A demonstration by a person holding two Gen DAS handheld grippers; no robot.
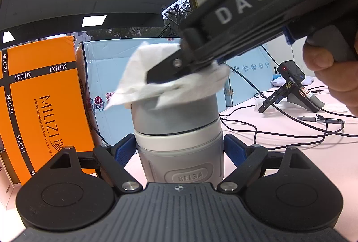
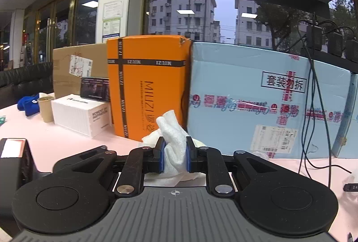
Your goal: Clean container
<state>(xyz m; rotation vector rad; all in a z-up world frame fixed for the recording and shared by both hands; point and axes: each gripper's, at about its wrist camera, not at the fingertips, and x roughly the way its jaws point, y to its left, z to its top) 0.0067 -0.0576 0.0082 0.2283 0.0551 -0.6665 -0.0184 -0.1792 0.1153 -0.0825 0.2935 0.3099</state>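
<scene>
A grey and white container [image 1: 179,143] marked RELEA stands upright on the pink table, and my left gripper [image 1: 179,150] is shut on its lower body. A white paper towel [image 1: 170,78] lies over the container's top. My right gripper [image 1: 170,71] reaches in from the upper right and presses the towel onto the lid. In the right wrist view the right gripper [image 2: 175,157] is shut on the bunched paper towel [image 2: 173,136], which sticks up between its blue pads. The container's top is hidden under the towel.
An orange MIUZI box [image 1: 42,103] stands close on the left and a light blue carton [image 1: 116,67] behind. Black cables [image 1: 279,127], a pen [image 1: 322,119] and another gripper device [image 1: 290,85] lie on the table to the right. A hand [image 1: 331,71] holds the right gripper.
</scene>
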